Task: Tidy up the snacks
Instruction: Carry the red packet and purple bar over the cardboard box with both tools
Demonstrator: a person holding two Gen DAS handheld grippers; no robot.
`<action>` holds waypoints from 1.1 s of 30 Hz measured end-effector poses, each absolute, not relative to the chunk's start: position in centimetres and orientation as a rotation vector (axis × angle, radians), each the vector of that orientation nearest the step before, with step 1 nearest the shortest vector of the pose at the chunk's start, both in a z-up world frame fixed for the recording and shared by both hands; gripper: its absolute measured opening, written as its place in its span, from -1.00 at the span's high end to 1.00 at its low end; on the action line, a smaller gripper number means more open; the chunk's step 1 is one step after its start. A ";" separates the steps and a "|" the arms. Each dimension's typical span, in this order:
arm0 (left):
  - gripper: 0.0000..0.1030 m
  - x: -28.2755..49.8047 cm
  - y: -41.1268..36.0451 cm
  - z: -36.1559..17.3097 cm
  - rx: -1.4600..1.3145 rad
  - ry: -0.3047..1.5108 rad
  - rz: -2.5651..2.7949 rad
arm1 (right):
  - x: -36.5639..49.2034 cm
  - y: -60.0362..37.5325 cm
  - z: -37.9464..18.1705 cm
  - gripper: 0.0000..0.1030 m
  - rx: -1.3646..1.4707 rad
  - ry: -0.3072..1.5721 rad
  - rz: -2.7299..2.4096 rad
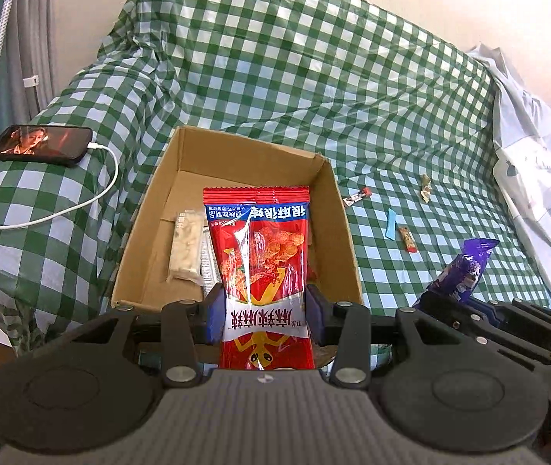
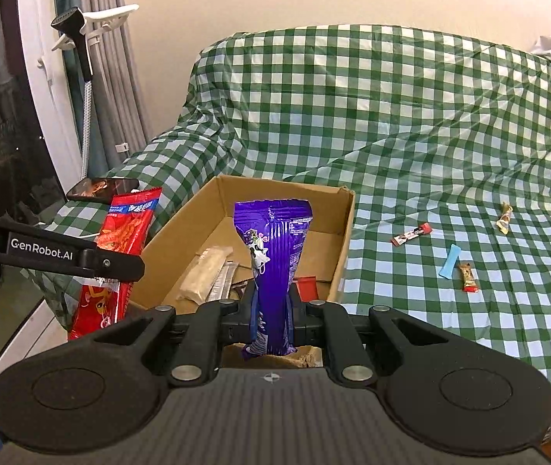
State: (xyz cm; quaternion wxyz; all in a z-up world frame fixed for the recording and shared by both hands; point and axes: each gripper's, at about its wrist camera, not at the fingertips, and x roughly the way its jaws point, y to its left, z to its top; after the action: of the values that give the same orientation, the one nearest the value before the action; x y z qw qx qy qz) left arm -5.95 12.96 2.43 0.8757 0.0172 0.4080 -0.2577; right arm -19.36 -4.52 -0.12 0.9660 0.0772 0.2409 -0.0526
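The red snack bag (image 1: 264,271) stands clamped between the left gripper (image 1: 264,316) pads, at the cardboard box's (image 1: 337,209) six o'clock edge. The right gripper (image 2: 273,310) squeezes the purple packet (image 2: 275,255) tight. Small wrapped candies (image 2: 411,234) lie on the checkered cloth (image 2: 391,116) at three o'clock.

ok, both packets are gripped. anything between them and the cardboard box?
Nothing visible. The red packet and the purple packet hang at the near rim of the open cardboard box. A pale bar lies inside at the left; bare floor shows beside it.
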 end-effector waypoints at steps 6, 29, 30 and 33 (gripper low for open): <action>0.08 -5.5 13.2 2.4 0.023 0.853 -0.524 | -18.9 -4.4 -0.1 0.73 0.145 0.494 -0.106; 0.08 -0.5 12.6 0.9 0.018 0.886 -0.480 | -13.9 -4.2 -0.8 0.73 0.143 0.545 -0.073; 0.08 -0.2 12.6 0.8 0.017 0.889 -0.477 | -13.6 -4.1 -0.9 0.73 0.143 0.549 -0.072; 0.08 0.9 12.4 0.5 0.017 0.896 -0.468 | -12.5 -4.1 -1.1 0.73 0.145 0.561 -0.071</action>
State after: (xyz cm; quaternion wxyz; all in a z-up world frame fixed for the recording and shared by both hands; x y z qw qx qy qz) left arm 0.88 12.35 0.46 0.8749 0.0080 0.4293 -0.2241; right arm -12.49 -4.08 -1.13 0.9578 0.0714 0.2763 -0.0351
